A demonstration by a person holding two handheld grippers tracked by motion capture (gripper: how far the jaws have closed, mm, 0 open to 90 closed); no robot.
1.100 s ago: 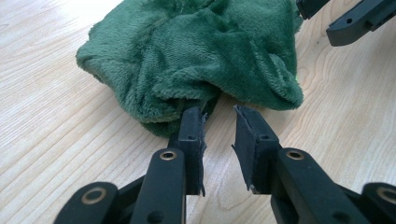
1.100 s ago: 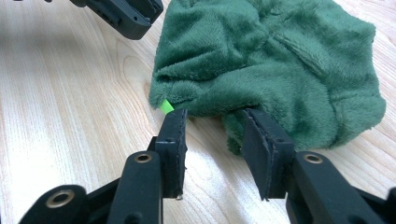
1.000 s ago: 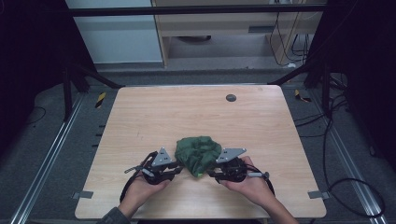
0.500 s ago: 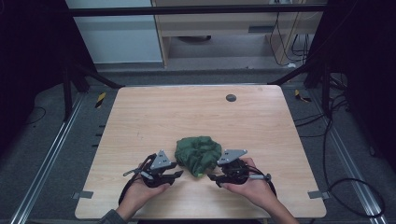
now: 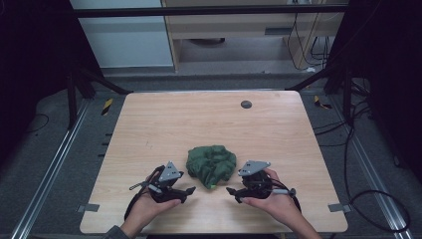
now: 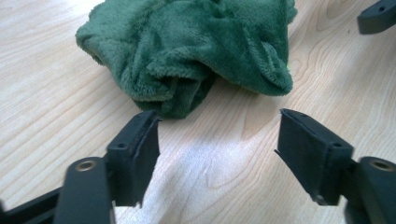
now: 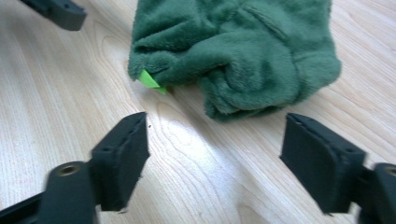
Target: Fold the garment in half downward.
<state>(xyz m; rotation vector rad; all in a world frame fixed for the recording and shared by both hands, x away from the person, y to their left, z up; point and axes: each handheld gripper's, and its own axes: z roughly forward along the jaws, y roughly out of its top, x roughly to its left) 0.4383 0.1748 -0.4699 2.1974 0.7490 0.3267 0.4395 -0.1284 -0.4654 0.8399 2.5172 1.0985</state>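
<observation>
So a crumpled green towel (image 5: 211, 165) is seen lying in a heap on the wooden desk (image 5: 209, 119), a bit below the middle of the high view, closer to the bottom edge than the top. It's bunched up with lots of folds, nothing flat about it.

The left gripper (image 5: 185, 191) is held in the lower left of that view, just beside the towel's lower left edge, and the right gripper (image 5: 234, 192) is held in the lower right, just beside the towel's lower right edge. Both are pointed inward toward each other, with a strip of bare desk left between them below the towel.

In the left gripper view the towel (image 6: 191, 46) is spread across the top of the frame and the left gripper (image 6: 217, 140) has its fingers (image 6: 140, 149) spread wide, nothing pinched, only bare wood between them. The left finger tip is very near the towel's lowest fold, but whether it's touching can't be told.

Same deal in the right gripper view: the right gripper (image 7: 217, 144) has its fingers (image 7: 322, 158) spread apart, gripping nothing, with the towel (image 7: 243, 51) just beyond them. A small bright green tag (image 7: 150, 80) is seen sticking out from the towel's edge at the upper left.

A small dark round spot (image 5: 246, 104) is sitting on the desk near the top edge, well apart from the towel.
</observation>
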